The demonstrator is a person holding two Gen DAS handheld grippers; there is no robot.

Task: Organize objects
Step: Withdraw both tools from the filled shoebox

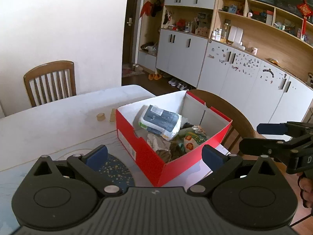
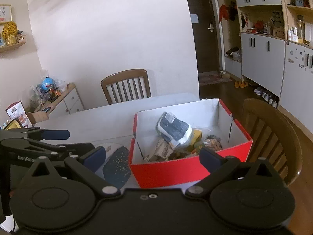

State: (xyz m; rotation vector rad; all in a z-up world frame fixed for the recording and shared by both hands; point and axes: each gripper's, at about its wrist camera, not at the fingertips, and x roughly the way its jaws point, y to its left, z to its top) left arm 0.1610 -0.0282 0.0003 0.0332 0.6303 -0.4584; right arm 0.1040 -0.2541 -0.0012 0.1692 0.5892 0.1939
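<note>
Left wrist view: the red shoebox (image 1: 148, 156) stands open near the table's right-hand edge, one corner turned toward the camera, and holds a loose heap. Uppermost in the heap is a white-and-dark packet (image 1: 162, 120), tilted against the far wall; a green-and-orange printed pouch (image 1: 192, 140) and crumpled brown wrappers (image 1: 158, 143) lie lower, toward the near wall. Just beside the box's left wall a dark speckled mat (image 1: 115, 166) lies flat on the table (image 1: 49, 121); farther toward the far edge sit two small tan blocks (image 1: 100, 117), well apart from the box. The left gripper (image 1: 154, 154) hangs in front of the near corner, jaws spread to their widest, nothing between them. The right gripper (image 1: 272, 135) enters from the right, beyond the table's edge and over a wooden chair (image 1: 240, 115), likewise wide and empty. Right wrist view: the same box (image 2: 176, 172) presents its long red wall, with the packet (image 2: 174, 131) leaning at centre.

Judged from this layout, most items are already boxed and both tools stand clear, free for the next pick. The blocks near the far edge appear to be the remaining strays. To do this well, approach them over the bare table left of the box, keep the jaws wide until they straddle one block, and avoid nudging the box closer to the table's edge.
</note>
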